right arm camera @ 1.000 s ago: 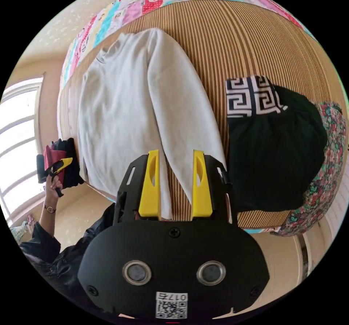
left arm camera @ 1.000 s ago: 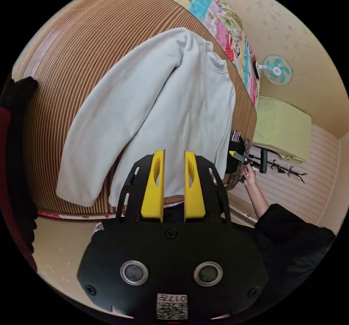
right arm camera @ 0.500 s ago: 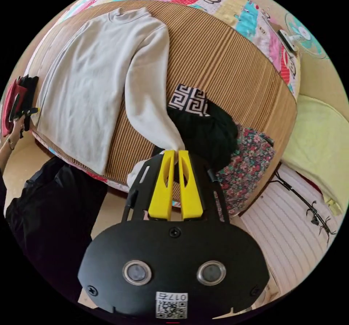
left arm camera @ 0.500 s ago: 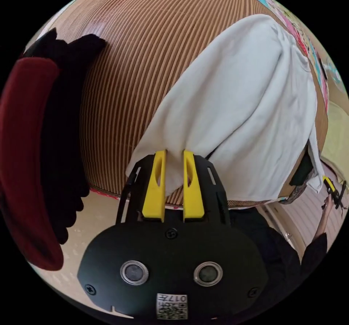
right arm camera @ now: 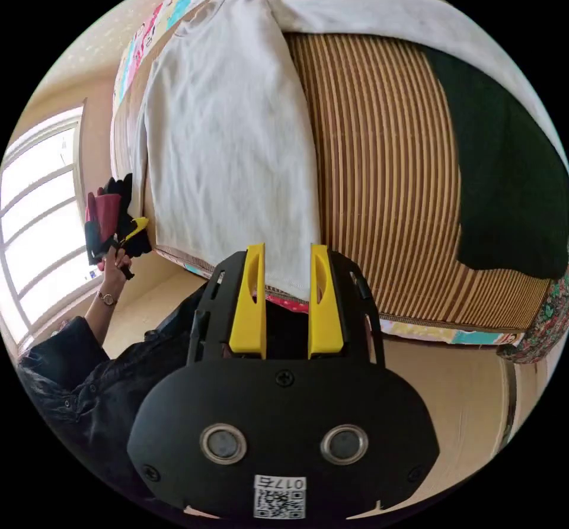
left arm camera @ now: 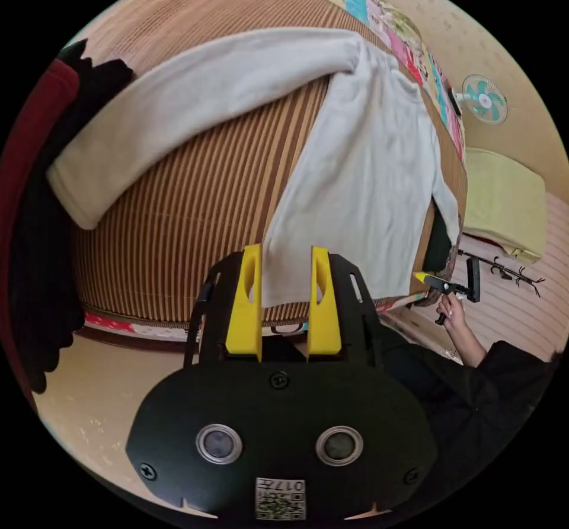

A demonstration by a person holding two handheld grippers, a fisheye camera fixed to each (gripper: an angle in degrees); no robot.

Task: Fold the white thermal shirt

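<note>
While both tongs, left (left arm camera: 278, 301) and right (right arm camera: 287, 298), gape empty over the white thermal shirt's (left arm camera: 367, 179) hem, a fan (left arm camera: 485, 98) sits at two o'clock.

- I can make out no legible wording anywhere.
- The white code sticker (left arm camera: 280, 498) on my black plastic gripper housing (left arm camera: 278, 434) is too blurred.

Daylight pours in from the window (right arm camera: 35, 209), which is blown out to white glare in my right gripper view. The room is evenly bright with soft shadows. Fisheye distortion bows the bed mat (left arm camera: 195, 197) toward the black edges.
</note>
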